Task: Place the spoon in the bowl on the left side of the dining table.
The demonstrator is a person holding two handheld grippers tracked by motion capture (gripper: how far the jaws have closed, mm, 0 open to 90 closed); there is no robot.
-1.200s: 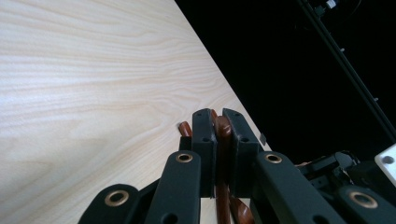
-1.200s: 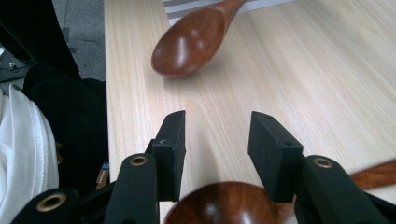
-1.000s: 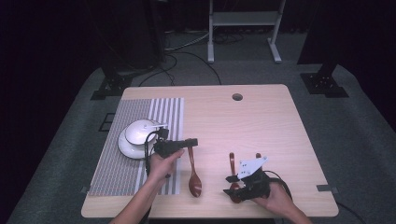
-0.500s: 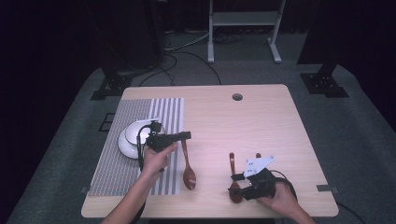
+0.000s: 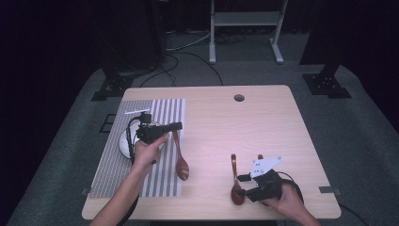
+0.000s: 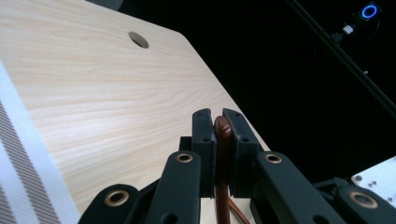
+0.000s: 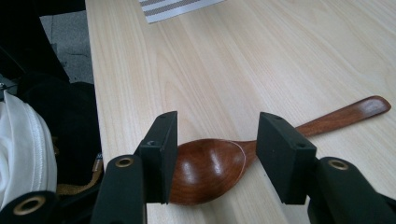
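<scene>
left gripper (image 5: pixel 176 126) raised with spoon (image 5: pixel 180 160), bowl (image 5: pixel 126 141) seemingly empty

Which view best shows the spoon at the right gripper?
The right gripper view: the spoon lies flat on the table, its bowl between the right gripper's open jaws, which have just been opening. The high view shows it small.

White bowl (image 5: pixel 126 141) on striped mat (image 5: pixel 162 110), left of table (image 5: pixel 263 122).
</scene>
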